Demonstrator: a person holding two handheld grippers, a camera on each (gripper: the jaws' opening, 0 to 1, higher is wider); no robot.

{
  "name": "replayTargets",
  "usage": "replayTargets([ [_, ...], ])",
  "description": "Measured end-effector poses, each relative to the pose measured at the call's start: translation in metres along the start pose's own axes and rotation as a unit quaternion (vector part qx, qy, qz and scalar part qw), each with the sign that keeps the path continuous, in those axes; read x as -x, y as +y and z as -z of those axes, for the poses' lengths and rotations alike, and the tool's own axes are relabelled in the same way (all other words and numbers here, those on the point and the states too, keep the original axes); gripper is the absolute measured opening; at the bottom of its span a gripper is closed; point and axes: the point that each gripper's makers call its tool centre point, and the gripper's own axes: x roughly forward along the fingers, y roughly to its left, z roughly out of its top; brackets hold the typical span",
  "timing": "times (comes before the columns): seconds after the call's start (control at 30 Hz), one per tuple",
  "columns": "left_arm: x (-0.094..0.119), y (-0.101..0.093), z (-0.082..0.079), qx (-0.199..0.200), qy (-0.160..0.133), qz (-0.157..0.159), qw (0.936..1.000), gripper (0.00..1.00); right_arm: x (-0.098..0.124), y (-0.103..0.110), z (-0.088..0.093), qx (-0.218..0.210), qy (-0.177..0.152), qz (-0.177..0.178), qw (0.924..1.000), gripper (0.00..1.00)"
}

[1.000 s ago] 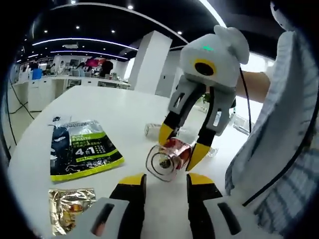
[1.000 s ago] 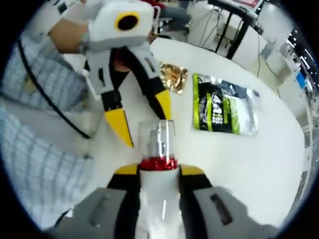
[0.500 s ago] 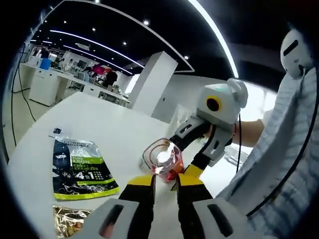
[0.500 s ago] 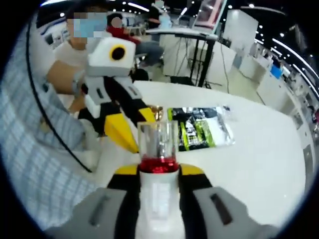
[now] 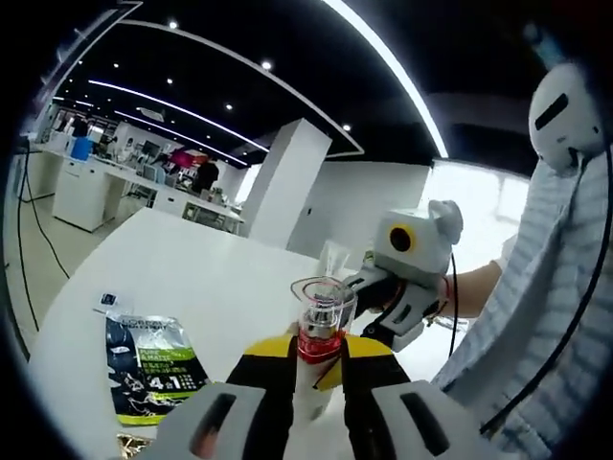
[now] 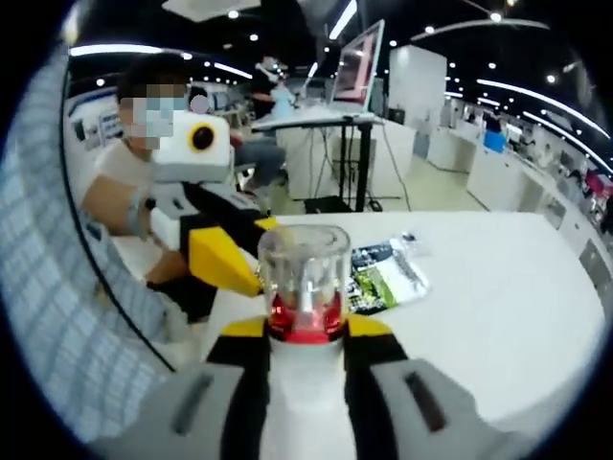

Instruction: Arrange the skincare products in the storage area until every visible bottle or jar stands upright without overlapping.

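The green sachet (image 5: pixel 153 367) is lying left of the bottle (image 5: pixel 319 335); the table (image 5: pixel 220 287) beyond is seemingly lying open.

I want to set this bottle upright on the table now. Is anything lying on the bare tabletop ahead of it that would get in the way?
Nothing visible does. The bottle is clamped in the right gripper, with the left gripper at it too. The black and green packet lies beyond; the white table beside it is bare.
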Motion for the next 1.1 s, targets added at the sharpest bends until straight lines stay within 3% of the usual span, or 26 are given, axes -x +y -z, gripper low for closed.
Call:
replayTargets([
  [0.2,-0.01,-0.022,-0.006,-0.015,-0.003,0.029,0.9995,0.18,0.008,0.001,0.008,-0.018,-0.018,0.015,0.9996,0.27],
  [0.43,-0.007,-0.021,-0.006,-0.006,-0.004,0.031,0.9995,0.18,0.005,0.001,0.006,-0.019,-0.025,0.031,0.999,0.28],
  [0.63,-0.004,-0.016,-0.004,-0.003,-0.003,0.025,0.9997,0.19,0.007,0.001,0.005,-0.046,-0.047,0.024,0.9975,0.28],
  [0.77,0.0,-0.006,0.008,-0.008,0.015,0.003,0.9999,0.19,0.008,0.002,0.01,-0.055,-0.046,0.012,0.9973,0.28],
  [0.97,-0.002,0.002,0.041,0.028,0.064,-0.022,0.9973,0.19,0.01,0.005,0.026,-0.063,-0.028,0.013,0.9976,0.28],
  [1.1,-0.004,0.015,0.053,-0.009,0.087,-0.059,0.9945,0.19,0.011,0.007,0.029,-0.062,-0.027,0.017,0.9975,0.28],
])
